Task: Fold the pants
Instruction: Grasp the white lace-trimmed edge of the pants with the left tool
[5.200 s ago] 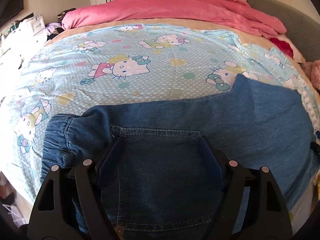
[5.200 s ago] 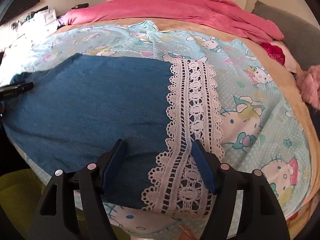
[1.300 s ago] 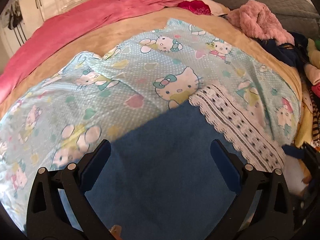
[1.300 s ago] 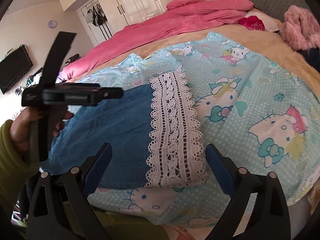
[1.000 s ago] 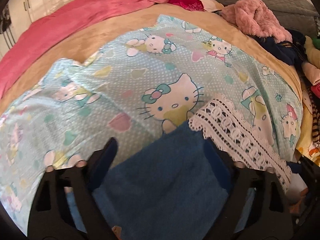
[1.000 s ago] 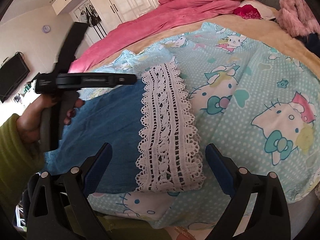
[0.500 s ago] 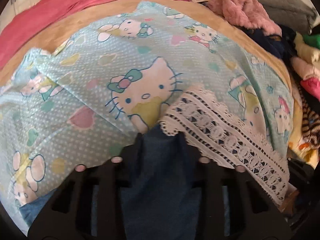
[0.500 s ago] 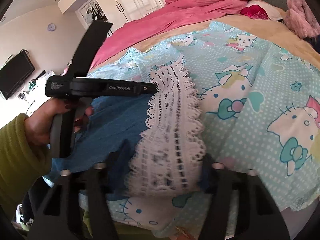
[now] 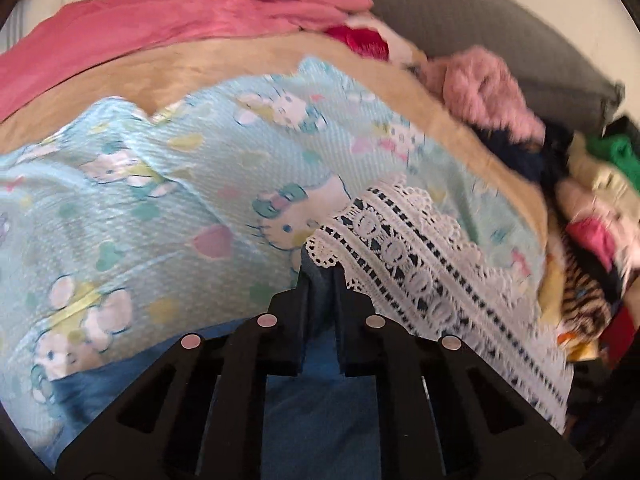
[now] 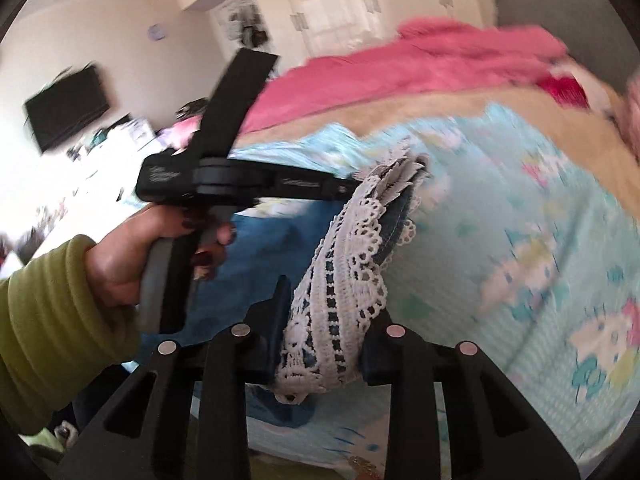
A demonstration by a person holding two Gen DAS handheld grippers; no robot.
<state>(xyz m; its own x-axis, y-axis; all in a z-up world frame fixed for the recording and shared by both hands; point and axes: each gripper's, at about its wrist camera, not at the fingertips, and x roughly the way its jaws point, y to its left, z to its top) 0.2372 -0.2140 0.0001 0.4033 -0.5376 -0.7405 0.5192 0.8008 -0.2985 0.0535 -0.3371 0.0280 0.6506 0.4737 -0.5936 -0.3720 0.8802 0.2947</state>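
The blue denim pants (image 9: 312,400) with a white lace hem (image 9: 420,276) lie on a Hello Kitty sheet (image 9: 168,184). My left gripper (image 9: 320,276) is shut on the denim at the hem's far corner, just beside the lace. In the right wrist view the lace hem (image 10: 344,264) is bunched and lifted, and my right gripper (image 10: 326,320) grips its near end, jaws still closing with the pads against the lace. The left gripper (image 10: 352,188), held by a hand (image 10: 132,256) in a green sleeve, holds the hem's far end. Blue denim (image 10: 256,256) hangs below it.
A pink duvet (image 9: 180,12) and a beige blanket (image 9: 240,64) cover the far side of the bed. Piled clothes (image 9: 580,200) and a fluffy pink item (image 9: 484,88) lie at the right by a grey headboard (image 9: 460,16). A TV (image 10: 68,108) hangs on the wall.
Both grippers went from wide open over the flat hem to closed on it. The lace hem has lifted off the sheet and bunched up between them. Both views are blurred by motion.
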